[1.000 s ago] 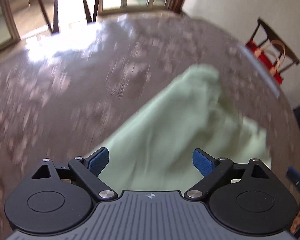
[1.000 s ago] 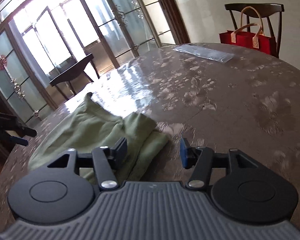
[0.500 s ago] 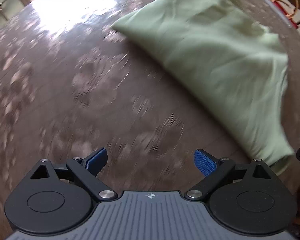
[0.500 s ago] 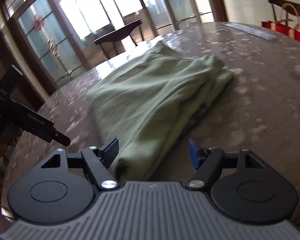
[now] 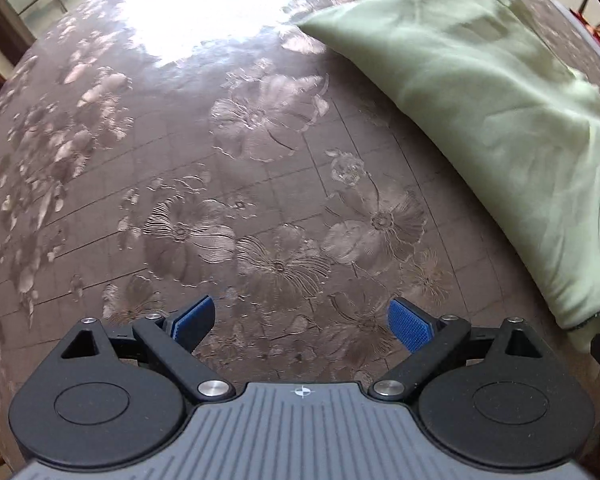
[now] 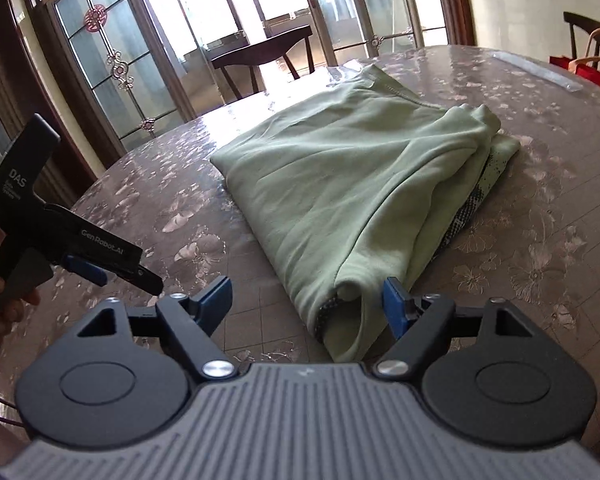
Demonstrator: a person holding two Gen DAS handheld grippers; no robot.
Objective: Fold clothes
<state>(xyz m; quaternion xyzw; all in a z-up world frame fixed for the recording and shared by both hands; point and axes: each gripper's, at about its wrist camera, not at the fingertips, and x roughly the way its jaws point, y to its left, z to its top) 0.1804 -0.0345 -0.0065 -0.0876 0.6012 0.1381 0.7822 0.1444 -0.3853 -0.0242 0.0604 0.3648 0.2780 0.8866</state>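
While both tools hang over it, the round desk (image 5: 228,184) w/ a brown floral cover fills most of each view. Landmark = green garment (image 6: 352,184), folded into a thick bundle lying flat on the desk, dark patterned layer peeking out along its right edge; in left wrist view the same garment (image 5: 496,120) sits at upper right. Dark chair (image 6: 260,50) stands beyond the garment by the glass doors (image 6: 112,68). Red bag (image 6: 580,70) w/ tan handles far right of garment, off the desk. Right tool (image 6: 308,306): at garment's near corner, jaws opening, corner lies between the pads but they aren't pressing it. Left tool (image 5: 300,322): left of garment, over bare desk, jaws spread wide, nothing between; also seen from the right wrist (image 6: 112,268), held in a hand (image 6: 0,300).
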